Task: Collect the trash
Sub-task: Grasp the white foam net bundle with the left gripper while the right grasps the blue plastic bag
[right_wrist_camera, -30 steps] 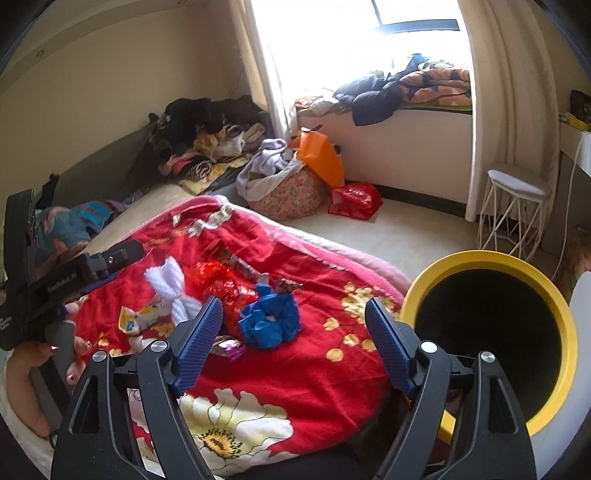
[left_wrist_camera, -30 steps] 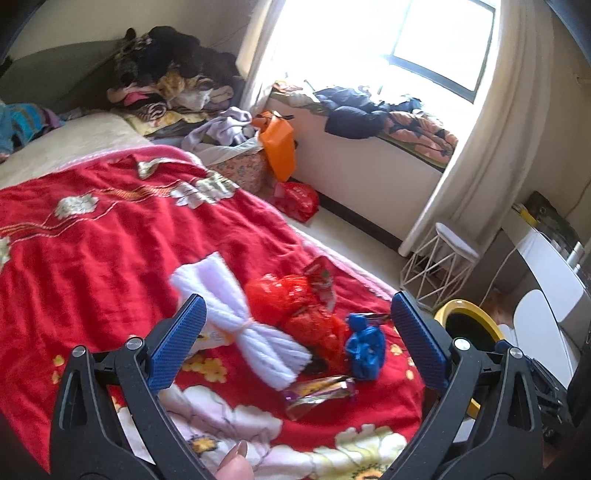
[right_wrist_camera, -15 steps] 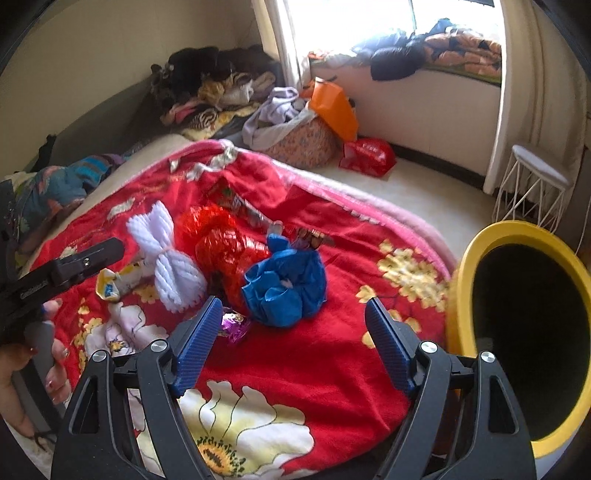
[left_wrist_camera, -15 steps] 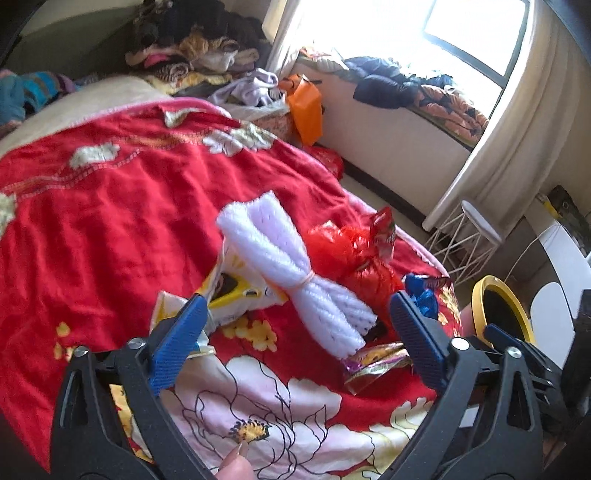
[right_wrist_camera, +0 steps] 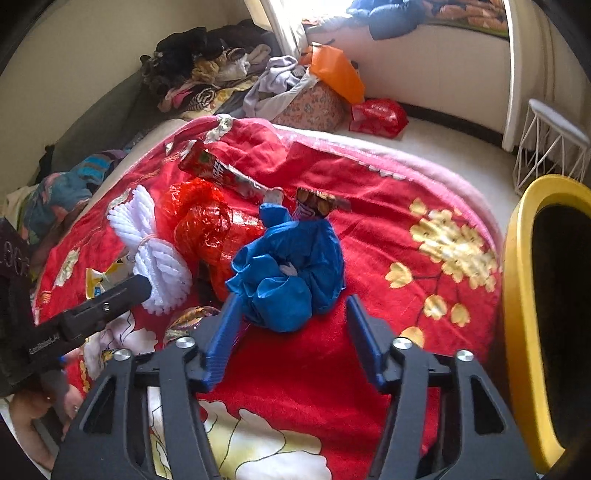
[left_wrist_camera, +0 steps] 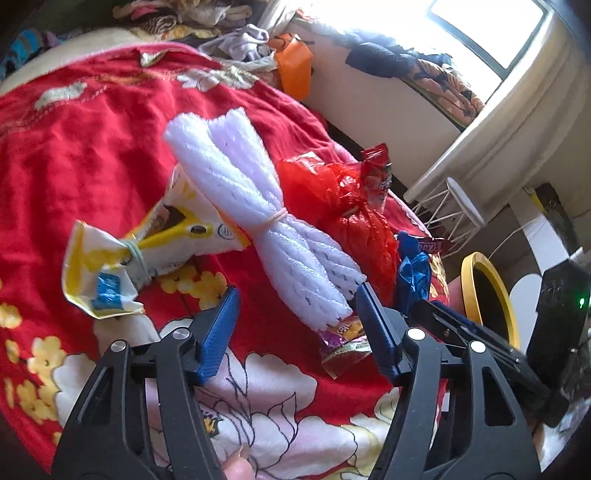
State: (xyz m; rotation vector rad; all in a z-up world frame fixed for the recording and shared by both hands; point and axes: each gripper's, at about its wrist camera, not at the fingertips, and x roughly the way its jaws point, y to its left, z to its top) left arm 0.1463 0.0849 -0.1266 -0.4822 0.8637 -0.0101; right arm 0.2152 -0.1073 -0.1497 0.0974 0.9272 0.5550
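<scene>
My left tool (left_wrist_camera: 295, 325) closing round the soft white foam bundle's (left_wrist_camera: 258, 218) near end, not pinching yet; right tool (right_wrist_camera: 291, 328) closing on the light, crumpled blue bag (right_wrist_camera: 291, 266) just ahead.

Premises: a lived-in bedroom in a home. A bed (right_wrist_camera: 424, 177) carries a red floral blanket (right_wrist_camera: 388, 206). Clothing is piled (right_wrist_camera: 199, 70) against the wall. A curtained window (left_wrist_camera: 491, 29) has garments along its sill (left_wrist_camera: 417, 70). A white wire stool (right_wrist_camera: 550, 140) stands on the floor.
</scene>
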